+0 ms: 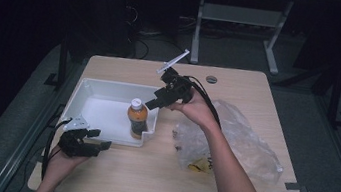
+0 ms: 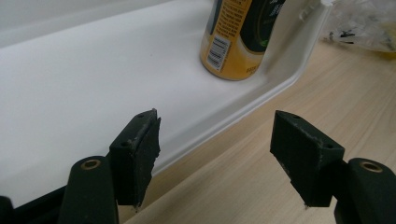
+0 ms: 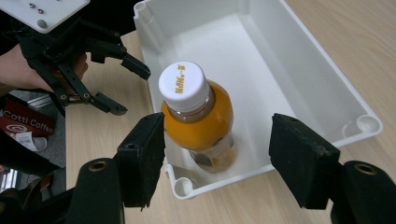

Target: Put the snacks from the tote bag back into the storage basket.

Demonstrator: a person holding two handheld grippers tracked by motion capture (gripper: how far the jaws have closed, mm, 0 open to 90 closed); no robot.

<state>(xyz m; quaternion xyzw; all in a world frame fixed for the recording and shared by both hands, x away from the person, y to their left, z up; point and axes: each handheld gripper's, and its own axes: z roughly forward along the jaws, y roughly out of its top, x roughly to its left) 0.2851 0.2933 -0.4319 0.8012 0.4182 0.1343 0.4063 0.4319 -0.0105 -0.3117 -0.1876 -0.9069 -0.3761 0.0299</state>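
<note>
The right gripper point(image 1: 153, 102) hangs just above and beside the orange drink bottle point(image 1: 137, 118), its jaws spread wide with nothing pressed between them; in its own view the white cap point(image 3: 182, 85) sits between and below the two black pads, which stand clear of the bottle on both sides. The bottle stands upright inside the white bin point(image 1: 88, 95), tucked into the corner nearest the plastic bag point(image 1: 238, 136) that lies crumpled on the wooden table point(image 1: 157, 175). The left gripper point(image 1: 96, 142) rests low on the table at the bin's near wall, its jaws also wide apart and holding nothing, one pad over the rim and one over bare wood. Judging from this, the step in hand looks like the release of the bottle into the bin. To do it well, the right gripper should lift straight away from the cap with its jaws kept open, since a sideways drag could catch the shoulder of the bottle and tip it against the bin wall. The bottle is tall and narrow, so it will topple readily if nudged high up. The left gripper would do best staying where it is, near enough to steady the bin should it slide. More items seem to remain in the bag, though what they are is hard to tell.
</note>
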